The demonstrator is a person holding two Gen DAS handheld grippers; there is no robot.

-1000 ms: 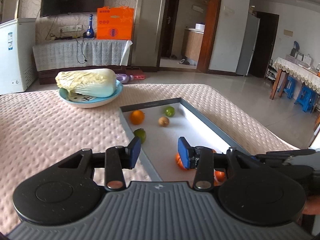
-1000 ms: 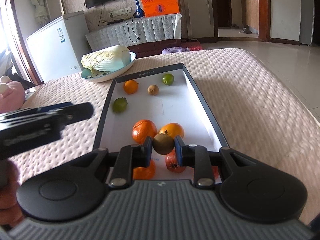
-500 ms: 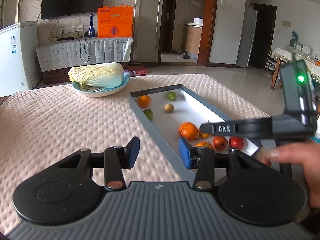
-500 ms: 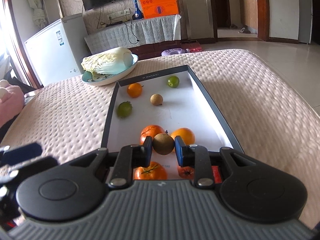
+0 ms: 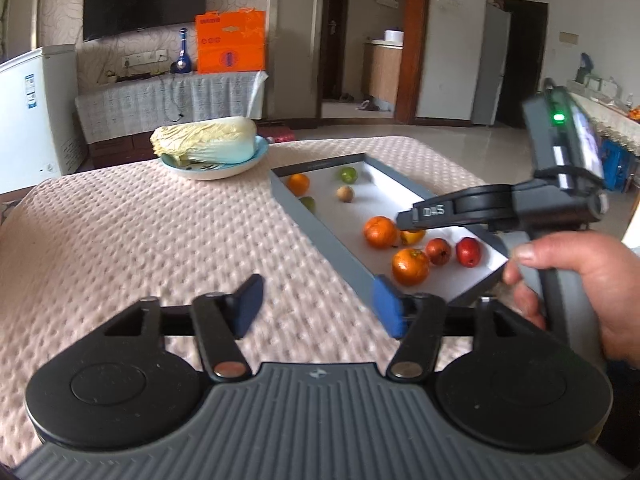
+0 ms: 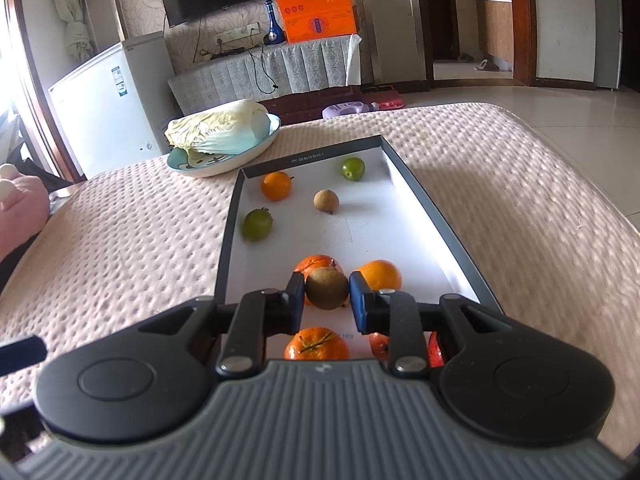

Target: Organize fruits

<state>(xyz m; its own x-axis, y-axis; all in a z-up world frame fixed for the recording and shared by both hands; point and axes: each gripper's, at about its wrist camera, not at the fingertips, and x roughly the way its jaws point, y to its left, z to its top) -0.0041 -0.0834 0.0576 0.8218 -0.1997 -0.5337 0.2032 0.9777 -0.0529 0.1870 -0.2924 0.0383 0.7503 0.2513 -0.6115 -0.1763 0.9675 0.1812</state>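
Note:
A dark-rimmed tray [image 6: 436, 204] with a white floor lies on the pink quilted table. At its far end lie a small orange [image 6: 276, 186], two green fruits [image 6: 353, 169] [image 6: 258, 224] and a brown fruit [image 6: 326, 201]. Near its front lie several oranges [image 6: 379, 275] and red fruits [image 5: 468, 251]. My right gripper [image 6: 327, 299] is shut on a brown round fruit [image 6: 327, 288], held above the tray's near end. My left gripper [image 5: 318, 306] is open and empty over the table, left of the tray's near corner [image 5: 362, 280].
A blue plate [image 5: 212, 170] with a napa cabbage [image 5: 206, 141] stands behind the tray on the left. The right gripper's body and the hand holding it [image 5: 576, 264] show at the right of the left wrist view. The table's edge [image 6: 592, 176] lies to the right.
My left gripper has pulled back and to the left, off the tray and over the table. My right gripper has pulled back slightly, still holding the brown fruit.

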